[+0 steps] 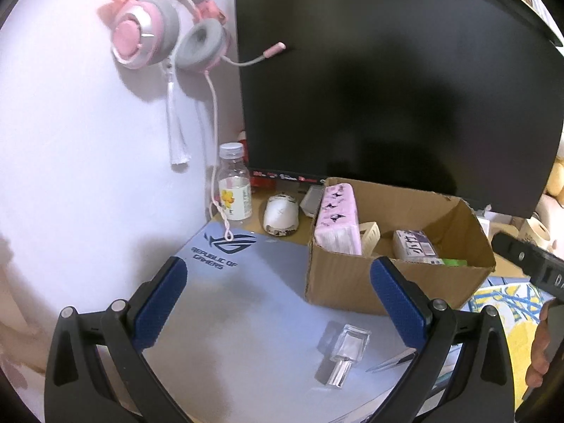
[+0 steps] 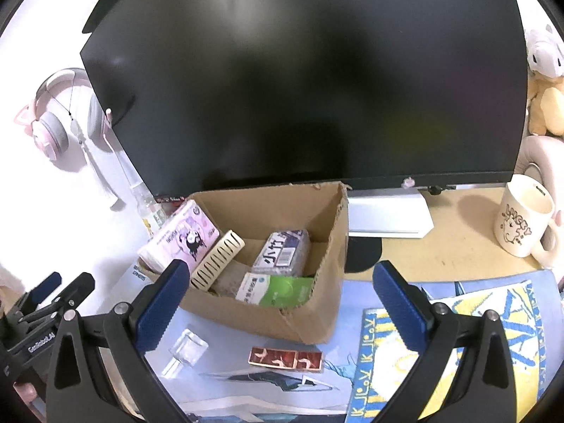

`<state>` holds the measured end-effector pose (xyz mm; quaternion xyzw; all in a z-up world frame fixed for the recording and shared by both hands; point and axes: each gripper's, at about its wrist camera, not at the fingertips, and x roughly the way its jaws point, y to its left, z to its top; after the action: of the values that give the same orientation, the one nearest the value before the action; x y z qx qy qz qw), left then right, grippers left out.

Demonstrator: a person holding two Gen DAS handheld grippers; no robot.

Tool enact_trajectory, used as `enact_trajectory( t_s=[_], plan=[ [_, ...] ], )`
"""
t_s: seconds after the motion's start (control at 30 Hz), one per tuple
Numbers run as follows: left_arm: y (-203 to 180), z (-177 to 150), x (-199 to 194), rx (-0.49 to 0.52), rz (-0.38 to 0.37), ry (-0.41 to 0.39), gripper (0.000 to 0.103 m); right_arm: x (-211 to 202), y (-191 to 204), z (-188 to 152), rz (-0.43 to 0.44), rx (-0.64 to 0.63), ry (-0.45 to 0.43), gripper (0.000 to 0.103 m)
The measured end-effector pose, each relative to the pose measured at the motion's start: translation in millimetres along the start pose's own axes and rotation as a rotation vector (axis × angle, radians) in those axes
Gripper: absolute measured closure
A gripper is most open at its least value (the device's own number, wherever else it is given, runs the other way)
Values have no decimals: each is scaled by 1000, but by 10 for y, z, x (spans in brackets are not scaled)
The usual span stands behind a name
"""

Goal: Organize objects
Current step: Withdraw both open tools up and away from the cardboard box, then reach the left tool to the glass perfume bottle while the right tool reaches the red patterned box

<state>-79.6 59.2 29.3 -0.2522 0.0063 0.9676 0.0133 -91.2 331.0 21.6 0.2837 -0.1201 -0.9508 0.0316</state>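
Pretty cluttered surface (image 2: 440, 246): a big dark monitor (image 2: 299, 70) at the back, a pink headset (image 1: 158, 31) on the wall, one drink bottle (image 1: 234, 187), one white mouse (image 1: 280, 215), one mug (image 2: 523, 224). One cardboard box (image 2: 310, 313) sits in the middle holding a pink tissue pack (image 2: 179, 241), a cream comb-like piece (image 2: 216, 259) and two small packs. In front of it on the mat lie one clear glass bottle (image 1: 347, 352) and one red card (image 2: 285, 359). Left gripper (image 1: 278, 303) and right gripper (image 2: 278, 303) both have fingers spread wide, holding nothing.
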Motion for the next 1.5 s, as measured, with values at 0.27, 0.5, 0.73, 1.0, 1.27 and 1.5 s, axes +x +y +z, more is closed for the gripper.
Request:
enact_trajectory(
  t_s=[0.27, 0.5, 0.73, 1.0, 1.27, 1.5],
  plan=[
    [-14, -185, 58, -14, -52, 42, 0, 116, 52, -181, -10, -35, 46, 0],
    [-159, -405, 212, 44, -57, 102, 0, 223, 85, -340, -9, -48, 89, 0],
    [-207, -504, 376, 56, -71, 151, 0, 363, 77, -458, -24, -50, 135, 0],
    [-225, -581, 533, 73, -89, 207, 0, 493, 23, -619, -49, -53, 186, 0],
    [-274, -701, 689, 94, -70, 251, 0, 587, 31, -708, -67, -49, 210, 0],
    [-328, -843, 809, 110, -80, 298, 0, 696, 46, -777, -78, -58, 238, 0]
  ],
)
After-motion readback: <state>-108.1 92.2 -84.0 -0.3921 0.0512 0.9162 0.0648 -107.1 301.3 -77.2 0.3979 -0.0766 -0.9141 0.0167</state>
